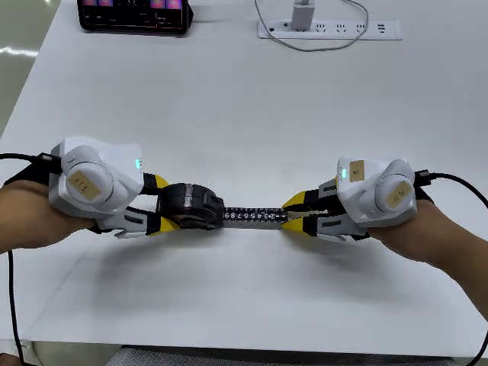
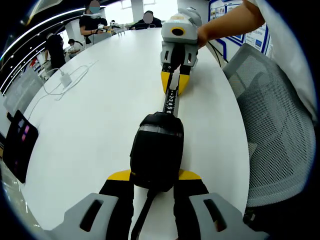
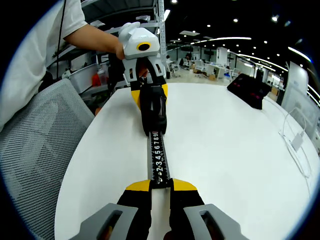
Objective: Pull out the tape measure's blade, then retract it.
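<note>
Clamps the left hand-held gripper (image 1: 162, 204) on the tape measure's black case (image 1: 191, 206), with the yellow-tipped jaws pressed against its two broad sides. Appears in the left gripper view as a dark block wedged between the jaws, mouth pointing away from the hand. Holds the case low over the white surface (image 1: 244, 114); cannot tell whether touching or just above.

Pinches the right hand-held gripper (image 1: 293, 215) together on the end of the blade (image 1: 255, 216), a short way out from the case's mouth. Faces the left one head-on, with the case and blade between them. Shows a short stretch of blade out of the case, black with white single-digit numerals. Runs straight and roughly level from the case to the right jaws.

Beyond the case, at the far edge of the surface and past the blade's side: a white power strip (image 1: 328, 29) with a plug in it and a pale cable (image 1: 305, 44) looping beside it. Also at the far edge, past the opposite side of the case: a dark device (image 1: 133, 14) with a lit screen. On the near side of the case, off the surface by the person: a grey mesh chair (image 2: 270, 125).
</note>
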Available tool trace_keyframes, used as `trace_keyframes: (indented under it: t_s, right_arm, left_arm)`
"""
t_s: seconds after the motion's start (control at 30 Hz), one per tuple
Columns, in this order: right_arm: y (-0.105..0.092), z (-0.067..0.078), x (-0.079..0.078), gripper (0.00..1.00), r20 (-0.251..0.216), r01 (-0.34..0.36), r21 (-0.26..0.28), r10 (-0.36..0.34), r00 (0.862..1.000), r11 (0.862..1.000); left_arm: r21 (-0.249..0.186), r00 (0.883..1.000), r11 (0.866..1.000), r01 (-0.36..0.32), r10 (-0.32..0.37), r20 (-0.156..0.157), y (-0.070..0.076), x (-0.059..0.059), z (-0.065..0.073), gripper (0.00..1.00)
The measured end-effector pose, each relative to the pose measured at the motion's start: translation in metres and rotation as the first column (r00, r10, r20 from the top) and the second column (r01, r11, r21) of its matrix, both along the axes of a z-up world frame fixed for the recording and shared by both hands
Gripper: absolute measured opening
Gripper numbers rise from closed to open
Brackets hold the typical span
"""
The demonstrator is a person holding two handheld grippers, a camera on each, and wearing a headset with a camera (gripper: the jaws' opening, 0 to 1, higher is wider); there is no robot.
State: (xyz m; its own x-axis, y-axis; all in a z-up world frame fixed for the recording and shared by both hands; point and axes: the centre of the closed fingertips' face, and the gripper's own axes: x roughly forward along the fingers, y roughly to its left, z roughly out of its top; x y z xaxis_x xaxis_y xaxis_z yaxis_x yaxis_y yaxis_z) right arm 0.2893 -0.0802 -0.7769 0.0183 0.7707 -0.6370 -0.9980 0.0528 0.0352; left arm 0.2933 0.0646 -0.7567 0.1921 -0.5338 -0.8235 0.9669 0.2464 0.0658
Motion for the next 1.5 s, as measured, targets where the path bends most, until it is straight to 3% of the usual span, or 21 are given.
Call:
trace_keyframes:
  t_s: [1.5]
  right_arm:
    - [-0.047,0.002,-0.001,0.09,0.022,0.027,-0.060,-0.026,0.999,0.998]
  left_arm:
    - [0.002,1.000,1.000,-0.006,0.006,0.003,0.000,0.000,0.000,0.25]
